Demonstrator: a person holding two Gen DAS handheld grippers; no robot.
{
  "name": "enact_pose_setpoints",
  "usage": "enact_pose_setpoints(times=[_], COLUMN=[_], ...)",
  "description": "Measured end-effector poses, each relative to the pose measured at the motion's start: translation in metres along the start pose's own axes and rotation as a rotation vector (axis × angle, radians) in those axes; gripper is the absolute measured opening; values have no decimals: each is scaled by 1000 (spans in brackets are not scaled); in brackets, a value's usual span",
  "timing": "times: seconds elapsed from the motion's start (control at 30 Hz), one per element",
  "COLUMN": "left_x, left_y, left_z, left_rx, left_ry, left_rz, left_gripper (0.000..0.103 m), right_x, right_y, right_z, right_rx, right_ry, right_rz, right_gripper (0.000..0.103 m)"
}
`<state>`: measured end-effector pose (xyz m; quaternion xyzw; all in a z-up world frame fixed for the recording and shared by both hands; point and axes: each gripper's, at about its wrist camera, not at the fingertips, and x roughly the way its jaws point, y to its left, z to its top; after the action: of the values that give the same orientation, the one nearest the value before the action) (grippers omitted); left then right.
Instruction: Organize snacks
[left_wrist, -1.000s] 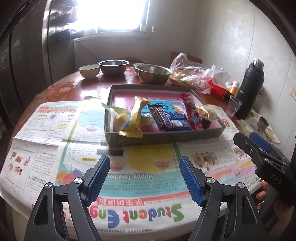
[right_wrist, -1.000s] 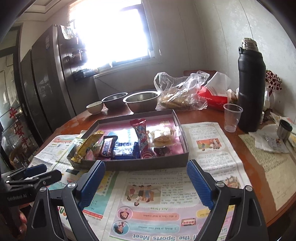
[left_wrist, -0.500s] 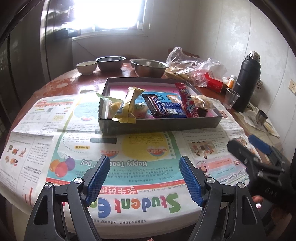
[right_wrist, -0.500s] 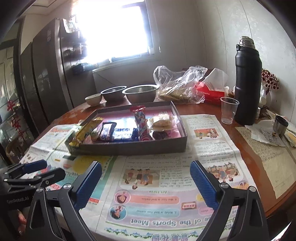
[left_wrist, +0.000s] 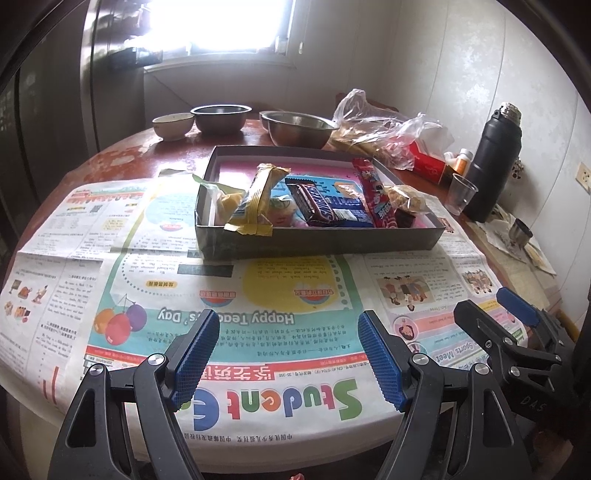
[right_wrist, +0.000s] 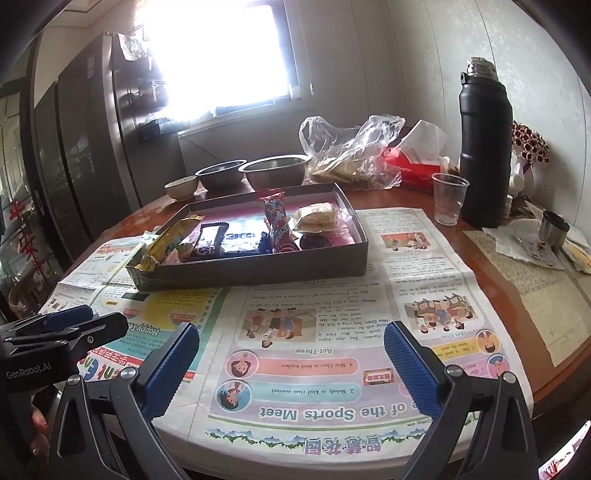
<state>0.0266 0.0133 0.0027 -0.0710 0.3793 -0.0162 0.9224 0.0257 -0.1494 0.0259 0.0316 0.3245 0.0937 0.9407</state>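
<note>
I saw a grey tray (left_wrist: 317, 242) with a pink floor, holding a yellow wrapper (left_wrist: 255, 195), a brown bar (left_wrist: 314, 203) and a red packet (left_wrist: 375, 192). The newspaper (left_wrist: 221, 295) was multicoloured, the flask (right_wrist: 484, 151) far right black, my pads (right_wrist: 171, 369) blue.

The window (right_wrist: 221, 55) was blown out to white glare; contents of the crumpled plastic bag (right_wrist: 351, 151) stayed indistinct.

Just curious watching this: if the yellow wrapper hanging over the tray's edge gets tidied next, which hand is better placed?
Probably the left gripper: open, empty, and nearer the yellow wrapper, which overhangs the tray at its left end. The right gripper faces the other end.
</note>
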Motion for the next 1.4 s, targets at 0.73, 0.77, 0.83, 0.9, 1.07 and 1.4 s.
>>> enact_pose_setpoints(times=[0.73, 0.77, 0.83, 0.9, 1.07, 1.4], left_x=[4, 4, 4, 4, 6, 6], left_y=[-1, 0, 0, 0, 1, 1], left_z=[-1, -1, -1, -1, -2, -2], left_rx=[2, 1, 1, 1, -5, -5], left_ry=[24, 23, 22, 23, 31, 33], left_rz=[1, 2, 6, 8, 15, 26], left_gripper=[79, 79, 79, 79, 79, 79], right_x=[13, 13, 13, 13, 14, 15], right_y=[3, 3, 3, 3, 3, 1], right_z=[-4, -4, -4, -4, -4, -4], right_rx=[-10, -11, -9, -9, -11, -7], right_ry=[40, 40, 40, 39, 45, 45], right_rz=[-9, -9, -9, -10, -9, -14], right_gripper=[101, 101, 101, 101, 101, 101])
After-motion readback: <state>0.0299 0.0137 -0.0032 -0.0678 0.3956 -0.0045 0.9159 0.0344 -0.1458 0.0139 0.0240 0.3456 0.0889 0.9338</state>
